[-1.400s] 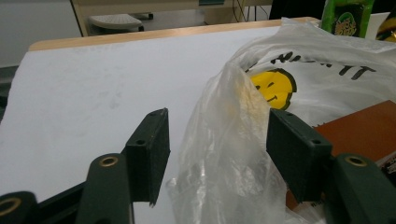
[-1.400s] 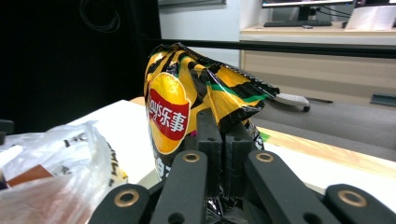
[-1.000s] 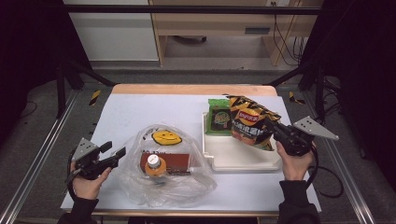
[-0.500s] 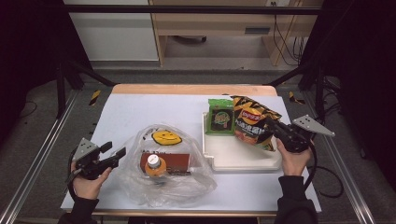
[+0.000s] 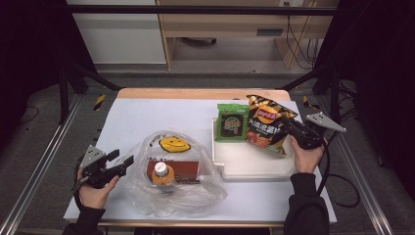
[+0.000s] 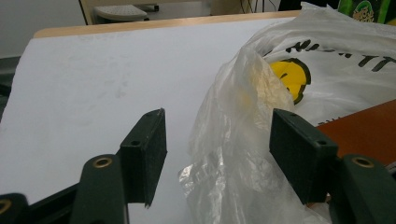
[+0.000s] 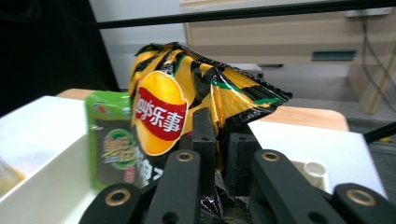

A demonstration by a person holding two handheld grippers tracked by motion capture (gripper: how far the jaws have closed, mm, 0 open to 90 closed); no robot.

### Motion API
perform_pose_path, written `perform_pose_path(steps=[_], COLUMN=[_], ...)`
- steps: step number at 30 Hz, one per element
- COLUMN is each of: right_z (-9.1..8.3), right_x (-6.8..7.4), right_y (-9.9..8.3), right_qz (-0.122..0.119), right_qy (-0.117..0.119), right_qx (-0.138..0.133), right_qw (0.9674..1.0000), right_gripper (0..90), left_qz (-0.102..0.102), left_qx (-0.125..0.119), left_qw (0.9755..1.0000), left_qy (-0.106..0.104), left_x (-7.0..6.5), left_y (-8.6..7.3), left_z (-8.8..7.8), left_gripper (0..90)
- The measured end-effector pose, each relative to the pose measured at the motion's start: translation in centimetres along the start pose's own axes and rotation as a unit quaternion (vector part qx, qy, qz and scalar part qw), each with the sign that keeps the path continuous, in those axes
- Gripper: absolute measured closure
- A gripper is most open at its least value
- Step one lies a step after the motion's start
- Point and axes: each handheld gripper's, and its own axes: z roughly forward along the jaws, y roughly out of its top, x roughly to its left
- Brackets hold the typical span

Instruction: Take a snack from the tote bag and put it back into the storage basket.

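Over at the right, the right gripper [image 5: 292, 131] has the yellow-and-black chip bag [image 5: 266, 125] by its edge — the crinkled foil runs down between the two jaws, which have just been easing apart yet still pinch it in the right gripper view. The bag stands upright over the white tray [image 5: 254, 164], just beside the green snack packet [image 5: 233, 122] leaning at the tray's far side. Down at the near left corner of the desk [image 5: 147, 117], the left gripper [image 5: 120, 163] sits with its jaws spread; a fold of the clear plastic bag [image 5: 171, 171] lies loosely between them — not pressed by either pad.
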Motion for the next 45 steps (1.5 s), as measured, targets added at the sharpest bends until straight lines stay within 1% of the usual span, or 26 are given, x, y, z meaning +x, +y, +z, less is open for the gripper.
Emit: perform_pose_path(steps=[4, 7, 8, 9, 11, 12, 13, 16, 17, 19, 21, 23, 24, 25, 26, 28, 29, 31, 32, 33, 35, 37, 39, 41, 43, 45], right_z=[0.9, 1.4, 1.5, 1.6, 1.6, 1.4, 1.1, -0.4, -1.0, -1.9, -2.7, -3.2, -3.2, -3.2, -3.1, -2.5, -1.9, -0.8, -0.5, 0.1, 0.7, 1.4, 1.9, 2.2, 2.2, 1.9], right_x=[-0.3, -0.6, -0.6, -0.8, -1.0, -1.1, -1.1, -0.8, -0.5, -0.1, 0.3, 0.8, 0.9, 1.2, 1.4, 1.6, 1.6, 1.6, 1.5, 1.4, 1.0, 0.8, 0.7, 0.9, 0.9, 0.9], right_y=[0.2, 0.3, 0.2, 0.2, 0.1, 0.1, 0.2, 0.4, 0.5, 0.4, -0.1, -0.9, -1.1, -1.6, -1.9, -2.5, -2.8, -3.0, -3.1, -3.1, -3.0, -2.8, -2.5, -2.4, -2.5, -2.6], right_qz=[-0.01, -0.007, -0.004, -0.003, -0.007, -0.005, -0.011, -0.016, -0.023, -0.022, -0.019, -0.024, -0.027, -0.027, -0.028, -0.018, -0.015, -0.012, -0.008, -0.009, 0.001, 0.001, -0.004, 0.001, 0.003, 0.004], right_qy=[-0.021, -0.034, -0.039, -0.047, -0.059, -0.064, -0.073, -0.081, -0.084, -0.084, -0.083, -0.076, -0.073, -0.071, -0.064, -0.053, -0.056, -0.071, -0.078, -0.097, -0.12, -0.135, -0.139, -0.137, -0.141, -0.138], right_qx=[0.003, 0.006, 0.004, 0.007, 0.011, 0.008, 0.002, -0.012, -0.012, -0.019, -0.02, -0.004, 0.003, 0.013, 0.021, 0.034, 0.044, 0.049, 0.05, 0.052, 0.053, 0.06, 0.064, 0.059, 0.061, 0.062], right_qw=[0.9997, 0.9994, 0.9992, 0.9989, 0.9982, 0.9979, 0.9973, 0.9965, 0.9961, 0.996, 0.9962, 0.9968, 0.997, 0.9971, 0.9974, 0.9979, 0.9974, 0.9962, 0.9956, 0.9939, 0.9913, 0.9891, 0.9882, 0.9888, 0.9881, 0.9885], right_gripper=[81.9, 78.1, 75.2, 68.5, 61.1, 57.3, 51.8, 41.4, 39.4, 38.1, 39.6, 47.1, 47.4, 54.6, 60.5, 67.9, 71.2, 73.6, 74.3, 75.2, 75.8, 75.3, 73.2, 71.4, 70.4, 68.3], left_qz=[0.0, -0.002, -0.002, -0.001, -0.001, -0.002, -0.002, -0.004, -0.004, -0.005, -0.006, -0.007, -0.007, -0.007, -0.008, -0.005, -0.004, -0.002, -0.003, -0.004, -0.004, -0.005, -0.004, -0.004, -0.003, -0.003], left_qx=[0.004, 0.004, 0.005, 0.005, 0.007, 0.008, 0.009, 0.008, 0.008, 0.007, 0.007, 0.008, 0.009, 0.009, 0.011, 0.013, 0.015, 0.014, 0.014, 0.014, 0.015, 0.015, 0.015, 0.014, 0.013, 0.012], left_qw=[1.0, 1.0, 1.0, 1.0, 1.0, 1.0, 1.0, 1.0, 1.0, 1.0, 1.0, 0.9999, 0.9999, 0.9999, 0.9999, 0.9999, 0.9999, 0.9999, 0.9999, 0.9999, 0.9999, 0.9999, 0.9999, 0.9999, 0.9999, 0.9999], left_qy=[-0.001, -0.001, -0.001, -0.001, -0.002, -0.002, -0.002, -0.001, -0.001, 0.0, 0.0, 0.001, 0.001, 0.001, 0.001, 0.001, 0.0, 0.001, 0.002, 0.002, 0.001, 0.001, 0.001, 0.001, 0.0, -0.001], left_x=[0.0, 0.1, 0.1, 0.1, 0.0, 0.0, 0.0, 0.1, 0.2, 0.2, 0.3, 0.3, 0.3, 0.3, 0.3, 0.2, 0.2, 0.1, 0.2, 0.2, 0.3, 0.3, 0.3, 0.3, 0.2, 0.2], left_y=[-0.1, -0.2, -0.2, -0.2, -0.3, -0.3, -0.3, -0.3, -0.3, -0.3, -0.3, -0.4, -0.4, -0.4, -0.5, -0.5, -0.6, -0.6, -0.6, -0.6, -0.6, -0.7, -0.7, -0.7, -0.6, -0.6], left_z=[0.2, 0.2, 0.2, 0.3, 0.4, 0.4, 0.4, 0.3, 0.3, 0.2, 0.2, 0.2, 0.3, 0.3, 0.4, 0.5, 0.5, 0.5, 0.5, 0.5, 0.5, 0.5, 0.5, 0.5, 0.4, 0.4], left_gripper=[36.8, 37.0, 37.0, 37.0, 37.1, 37.1, 37.1, 37.2, 37.2, 37.3, 37.4, 37.6, 37.6, 37.8, 37.8, 38.0, 38.0, 38.1, 38.1, 38.2, 38.2, 38.3, 38.4, 38.4, 38.4, 38.5])
